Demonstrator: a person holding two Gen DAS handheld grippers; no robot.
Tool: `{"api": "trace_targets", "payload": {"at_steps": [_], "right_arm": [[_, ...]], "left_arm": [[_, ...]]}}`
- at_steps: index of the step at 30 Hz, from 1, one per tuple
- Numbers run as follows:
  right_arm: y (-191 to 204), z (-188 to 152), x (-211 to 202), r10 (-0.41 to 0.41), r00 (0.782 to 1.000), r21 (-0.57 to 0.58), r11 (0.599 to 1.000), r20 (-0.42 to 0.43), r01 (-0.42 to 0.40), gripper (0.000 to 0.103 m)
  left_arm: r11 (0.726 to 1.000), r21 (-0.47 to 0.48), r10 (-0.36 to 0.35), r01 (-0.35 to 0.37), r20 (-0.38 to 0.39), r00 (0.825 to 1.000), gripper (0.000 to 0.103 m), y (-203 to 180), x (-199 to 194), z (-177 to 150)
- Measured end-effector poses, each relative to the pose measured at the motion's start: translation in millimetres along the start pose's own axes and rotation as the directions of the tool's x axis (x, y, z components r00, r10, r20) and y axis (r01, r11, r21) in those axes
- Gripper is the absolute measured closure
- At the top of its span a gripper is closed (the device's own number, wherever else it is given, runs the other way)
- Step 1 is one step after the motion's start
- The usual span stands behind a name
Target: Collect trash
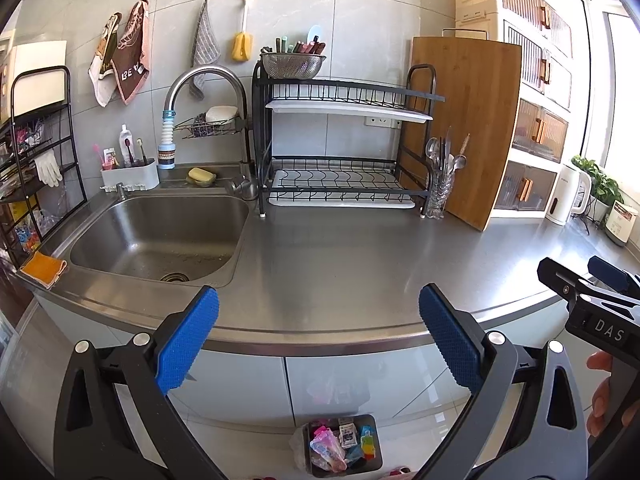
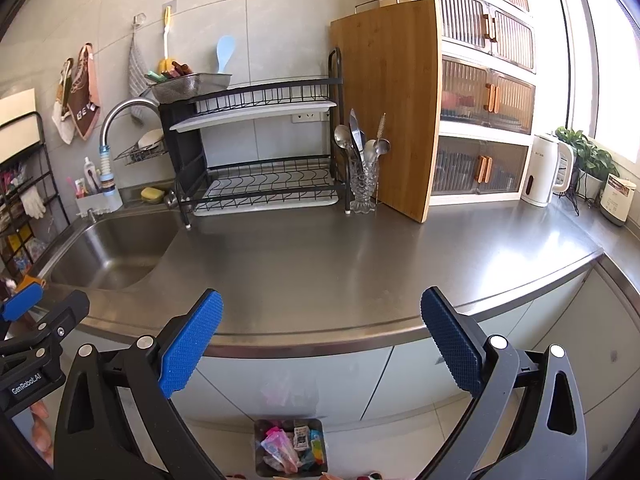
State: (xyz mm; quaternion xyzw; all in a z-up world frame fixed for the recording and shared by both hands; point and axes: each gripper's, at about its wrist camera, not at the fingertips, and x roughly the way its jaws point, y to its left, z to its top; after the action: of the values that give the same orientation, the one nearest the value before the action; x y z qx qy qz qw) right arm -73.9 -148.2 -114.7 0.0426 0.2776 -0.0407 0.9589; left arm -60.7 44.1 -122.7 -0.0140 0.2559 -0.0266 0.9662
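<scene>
Steel kitchen counter along a grey tiled wall, bare in the middle part. At its left end a sink, with an orange cloth on the near corner and a curved tap above. Behind the counter a black dish rack, a glass of spoons just beside it, and a wooden cutting board leaning upright against the cabinet. Farther right a white kettle and a green plant near the window.

Left gripper held in front of the counter edge, blue pads wide apart, nothing between them. Right gripper at the same height, also spread wide and holding nothing. Each one visible at the border of the other's view, side by side, well apart.

Down on the tiled floor, close to the cabinet doors, a small dark trash bin, filled with colourful wrappers and packets. Seen from above between the fingers of both grippers. No contact with the bin.
</scene>
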Motion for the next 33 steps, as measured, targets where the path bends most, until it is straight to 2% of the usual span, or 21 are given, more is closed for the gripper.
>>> {"api": "trace_targets", "payload": {"at_steps": [33], "right_arm": [[-1.5, 3.4, 2.8, 0.005, 1.0, 0.015, 1.0, -0.003, -0.005, 0.003]], "left_arm": [[1.0, 0.009, -0.001, 0.001, 0.01, 1.0, 0.008, -2.5, 1.5, 1.4]]}}
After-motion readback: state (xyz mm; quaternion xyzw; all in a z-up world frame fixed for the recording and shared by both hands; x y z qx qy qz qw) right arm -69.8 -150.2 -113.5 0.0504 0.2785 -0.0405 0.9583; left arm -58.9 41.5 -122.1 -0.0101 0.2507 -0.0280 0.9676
